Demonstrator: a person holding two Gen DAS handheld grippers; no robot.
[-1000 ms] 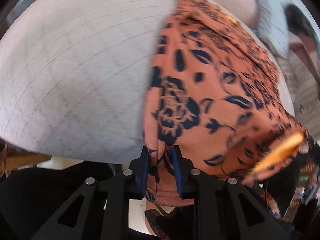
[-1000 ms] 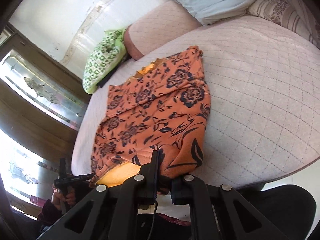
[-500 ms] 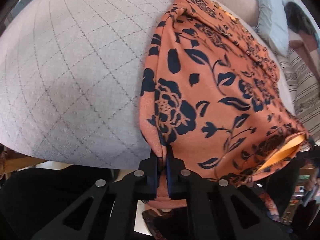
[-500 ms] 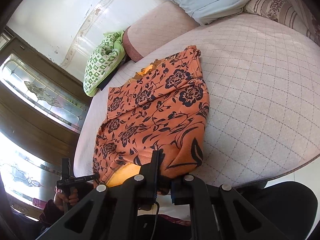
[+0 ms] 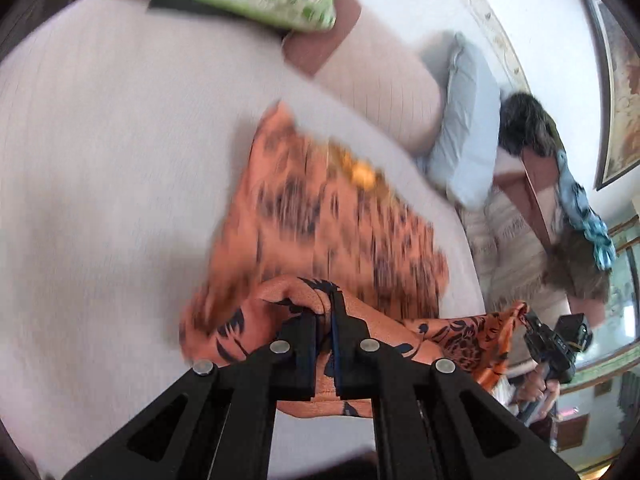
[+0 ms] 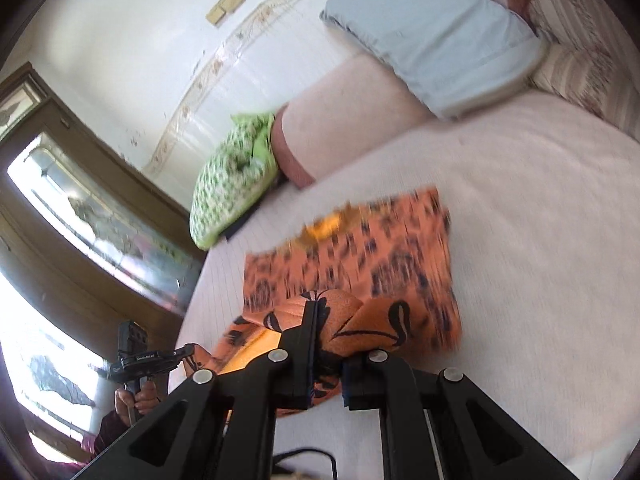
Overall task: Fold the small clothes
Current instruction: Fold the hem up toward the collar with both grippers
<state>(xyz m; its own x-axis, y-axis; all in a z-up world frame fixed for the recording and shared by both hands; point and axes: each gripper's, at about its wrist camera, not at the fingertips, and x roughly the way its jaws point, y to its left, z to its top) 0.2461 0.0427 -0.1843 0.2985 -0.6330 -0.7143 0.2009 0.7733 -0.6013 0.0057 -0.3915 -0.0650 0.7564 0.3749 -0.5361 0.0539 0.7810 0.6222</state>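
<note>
The left gripper [image 5: 329, 322] has its two black fingers pressed nearly together, pinching a bunched fold of the orange garment with a dark blue flower print [image 5: 320, 216]. The right gripper [image 6: 326, 328] also clamps a bunched fold of that garment [image 6: 372, 264], the cloth caught against its left finger; the exact gap between its fingers is hard to judge, since fabric hides the tips. In the left wrist view the right gripper [image 5: 532, 326] shows at the right end of the raised hem, and in the right wrist view the left gripper [image 6: 182, 354] shows at the hem's other end.

The garment is the landmark. Its near hem is lifted by both grippers, while the rest lies flat and blurred on the pale quilted bed cover [image 6: 540, 240]. A yellow-orange patch shows at its far edge. Beyond the garment's far edge lies a pinkish bolster [image 6: 344, 120]. Beside that bolster sits a green-and-white patterned pillow [image 6: 232, 184], and a light blue pillow [image 6: 432, 32] rests on its other end.
</note>
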